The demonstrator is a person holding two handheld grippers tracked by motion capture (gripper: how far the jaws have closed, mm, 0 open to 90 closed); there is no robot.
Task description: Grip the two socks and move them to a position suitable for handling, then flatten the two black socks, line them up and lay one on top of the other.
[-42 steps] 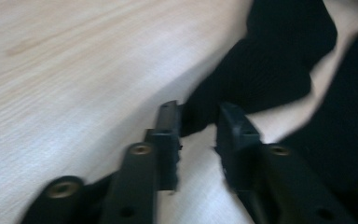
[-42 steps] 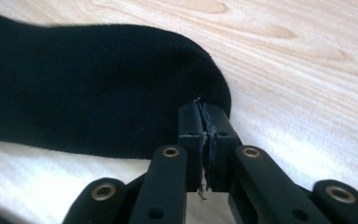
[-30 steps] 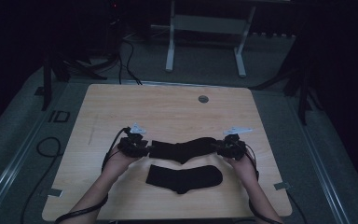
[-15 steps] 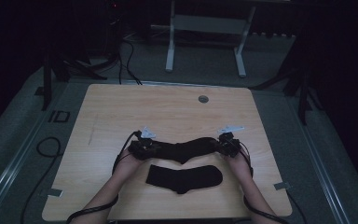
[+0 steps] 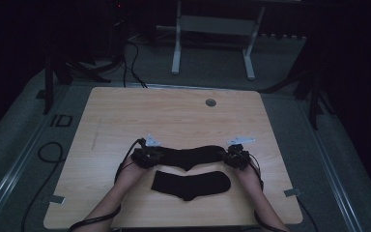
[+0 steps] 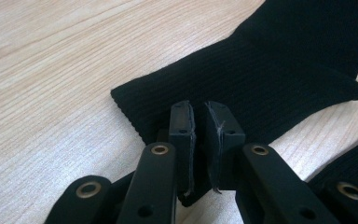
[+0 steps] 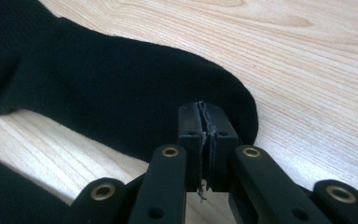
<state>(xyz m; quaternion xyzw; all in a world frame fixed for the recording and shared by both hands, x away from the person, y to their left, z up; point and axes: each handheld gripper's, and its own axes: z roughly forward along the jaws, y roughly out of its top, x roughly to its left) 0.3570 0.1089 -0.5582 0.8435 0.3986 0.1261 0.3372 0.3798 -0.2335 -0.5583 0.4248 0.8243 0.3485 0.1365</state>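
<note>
Wooden table [image 5: 125,116] sits in a dark room. From the high view, two black socks lie near the person's edge. The far sock [image 5: 191,155] is stretched between the left gripper [image 5: 146,156] and the right gripper [image 5: 235,158]. The near sock [image 5: 191,182] lies flat just below it.

Left gripper view: the jaws pinch the open end of the far sock [image 6: 261,84].

Right gripper view: the jaws are pressed tight on the toe end [image 7: 121,93].

I think the sock is being lined up. Next, it should be laid neatly on the near sock, ends matching.
</note>
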